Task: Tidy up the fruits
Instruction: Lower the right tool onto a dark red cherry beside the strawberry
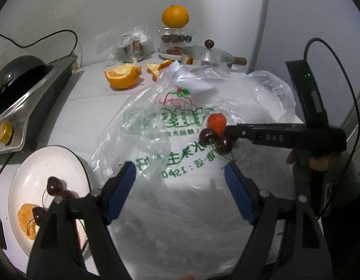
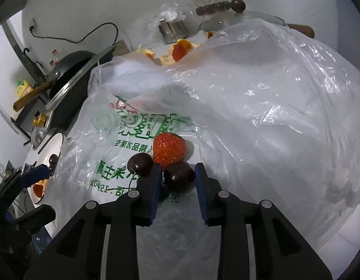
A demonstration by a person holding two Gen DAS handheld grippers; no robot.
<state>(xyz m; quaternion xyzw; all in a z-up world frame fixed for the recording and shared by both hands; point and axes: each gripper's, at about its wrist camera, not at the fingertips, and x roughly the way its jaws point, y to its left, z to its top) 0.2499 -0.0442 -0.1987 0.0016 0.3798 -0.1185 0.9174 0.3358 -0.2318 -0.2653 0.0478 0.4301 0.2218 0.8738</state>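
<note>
A red strawberry (image 1: 217, 122) (image 2: 169, 149) and two dark cherries lie together on a clear plastic bag (image 1: 180, 210) (image 2: 250, 105) with green print. My right gripper (image 2: 178, 170) (image 1: 227, 131) straddles the nearer cherry (image 2: 180, 176) (image 1: 225, 144). Its blue pads stand just off the cherry's sides, so it is open. The other cherry (image 2: 140, 164) (image 1: 208, 136) sits just outside the left finger. My left gripper (image 1: 178, 172) hangs wide open over the bag, nearer than the fruit and holding nothing. A white plate (image 1: 40, 163) at lower left holds cherries (image 1: 54, 185) and an orange segment (image 1: 28, 221).
At the back are a halved orange (image 1: 122, 75), peel pieces (image 1: 157, 67), a whole orange (image 1: 175, 16) on a stand, a lidded pot (image 1: 210, 56) and a metal cup (image 1: 133, 49). A stove with a black pan (image 1: 23, 81) fills the left. A hand (image 1: 320, 163) grips the right tool.
</note>
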